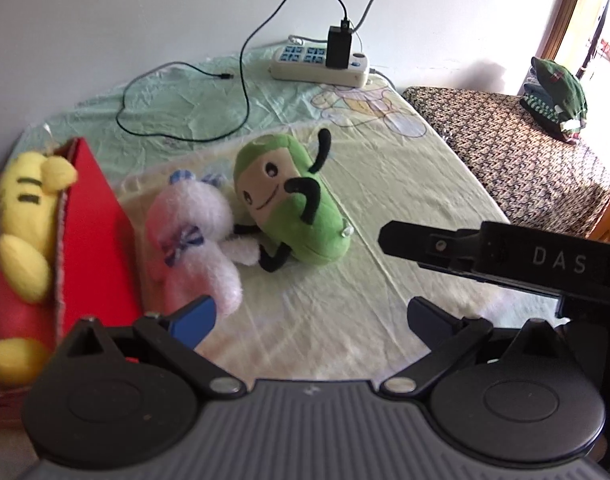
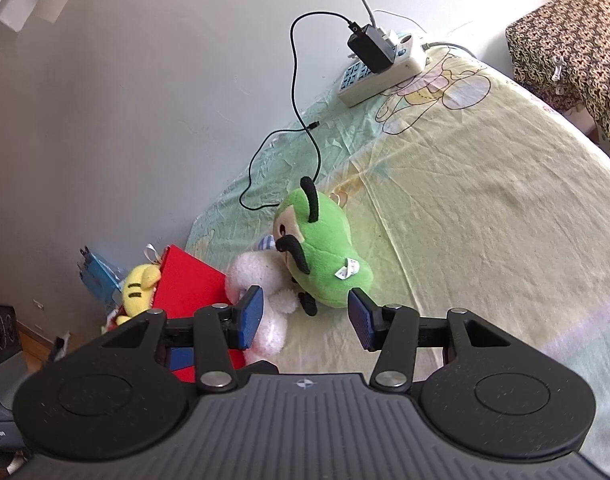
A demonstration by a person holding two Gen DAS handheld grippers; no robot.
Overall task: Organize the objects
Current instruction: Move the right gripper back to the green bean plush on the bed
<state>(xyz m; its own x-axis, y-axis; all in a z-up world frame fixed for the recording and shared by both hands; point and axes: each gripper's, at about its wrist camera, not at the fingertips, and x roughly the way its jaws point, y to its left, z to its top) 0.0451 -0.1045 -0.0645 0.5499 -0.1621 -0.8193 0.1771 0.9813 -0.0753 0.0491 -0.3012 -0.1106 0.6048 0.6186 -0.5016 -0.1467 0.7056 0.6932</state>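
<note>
Both my grippers are wide open, holding nothing: left gripper (image 1: 311,320), right gripper (image 2: 303,316). The green plush (image 1: 293,204) sits mid-frame touching the white plush (image 1: 193,236), beside the red box (image 1: 93,232). I'd worry about snagging both at once.

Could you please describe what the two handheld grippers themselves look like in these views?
Both are alike: the left gripper and right gripper each have a grey ribbed body flanked by two round black discs, with black linkage arms on silver pivot screws. The fingers carry blue pads. In the left view, the right gripper's black side shows white letters "DAS". No cables, sleeves or hands are visible.
</note>
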